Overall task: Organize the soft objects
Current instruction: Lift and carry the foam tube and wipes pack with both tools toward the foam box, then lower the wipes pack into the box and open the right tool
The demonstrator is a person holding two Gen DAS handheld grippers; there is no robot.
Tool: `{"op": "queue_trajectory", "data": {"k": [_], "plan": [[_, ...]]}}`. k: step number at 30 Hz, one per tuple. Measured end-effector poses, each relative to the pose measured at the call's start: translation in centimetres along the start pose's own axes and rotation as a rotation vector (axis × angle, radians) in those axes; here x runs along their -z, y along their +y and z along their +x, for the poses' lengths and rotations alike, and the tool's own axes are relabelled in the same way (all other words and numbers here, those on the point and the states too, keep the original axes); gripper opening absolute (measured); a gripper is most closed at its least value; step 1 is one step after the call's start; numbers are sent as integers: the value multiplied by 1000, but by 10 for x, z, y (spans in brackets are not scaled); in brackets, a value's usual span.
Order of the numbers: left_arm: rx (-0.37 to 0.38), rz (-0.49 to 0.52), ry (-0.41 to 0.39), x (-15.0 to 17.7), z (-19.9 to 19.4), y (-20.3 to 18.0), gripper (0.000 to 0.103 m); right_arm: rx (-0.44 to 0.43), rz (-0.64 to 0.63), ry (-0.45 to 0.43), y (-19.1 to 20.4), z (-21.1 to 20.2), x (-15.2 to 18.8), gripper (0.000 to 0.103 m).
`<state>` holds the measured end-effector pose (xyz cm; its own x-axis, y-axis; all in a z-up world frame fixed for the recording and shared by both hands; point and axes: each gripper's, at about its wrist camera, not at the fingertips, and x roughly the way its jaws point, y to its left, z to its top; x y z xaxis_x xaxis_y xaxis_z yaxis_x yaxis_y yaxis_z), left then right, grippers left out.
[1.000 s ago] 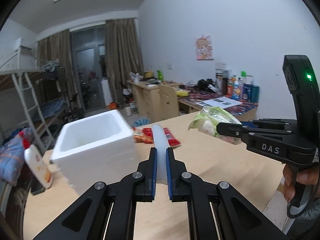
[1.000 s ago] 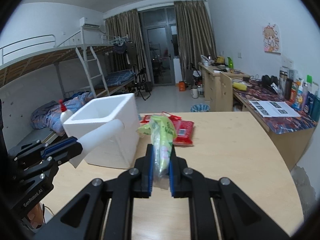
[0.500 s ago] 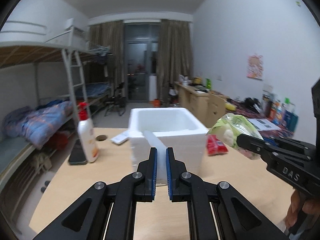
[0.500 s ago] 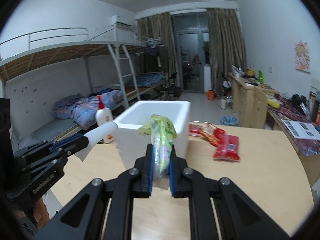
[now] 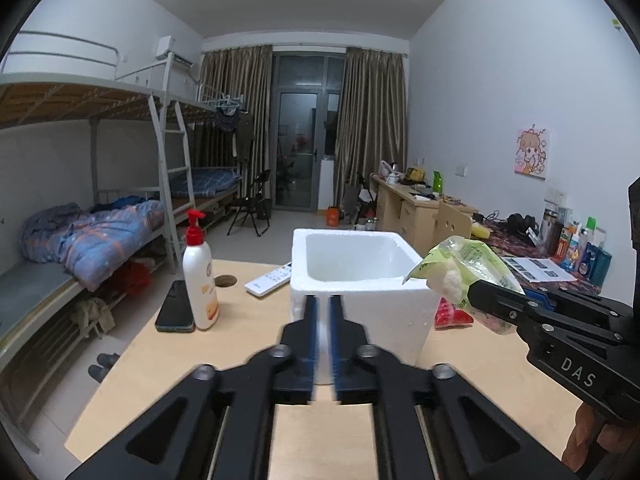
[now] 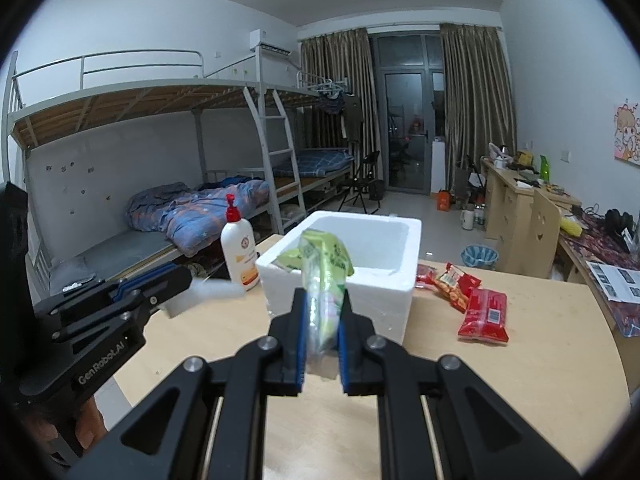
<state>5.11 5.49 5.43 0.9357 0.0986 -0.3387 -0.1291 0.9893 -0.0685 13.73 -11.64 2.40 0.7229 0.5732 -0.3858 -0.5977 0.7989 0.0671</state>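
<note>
Foam box (image 5: 362, 280), white and open on top, is set on the wooden bench (image 6: 540, 360). A green snack bag (image 6: 324, 280) is pinched in the right claw (image 6: 323, 312) and is held up just in front of the box. A soft white piece (image 6: 208, 294) is squeezed tight in the left claw (image 5: 324, 312), near the box's left side. Two red snack packs (image 6: 478, 306) are laid on the bench to the right. A lotion bottle (image 5: 199, 276), a phone (image 5: 175, 312) and a remote (image 5: 267, 279) are seen on the left.
</note>
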Motion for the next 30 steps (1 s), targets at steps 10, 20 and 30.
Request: {"op": "queue_trajectory", "data": {"k": [10, 20, 30], "plan": [[21, 31, -18, -14, 15, -3, 2, 23, 9, 3, -7, 6, -9, 16], [44, 31, 10, -16, 31, 6, 2, 23, 12, 17, -5, 24, -19, 16], [121, 80, 88, 1, 39, 3, 2, 36, -9, 33, -7, 41, -35, 16]]}}
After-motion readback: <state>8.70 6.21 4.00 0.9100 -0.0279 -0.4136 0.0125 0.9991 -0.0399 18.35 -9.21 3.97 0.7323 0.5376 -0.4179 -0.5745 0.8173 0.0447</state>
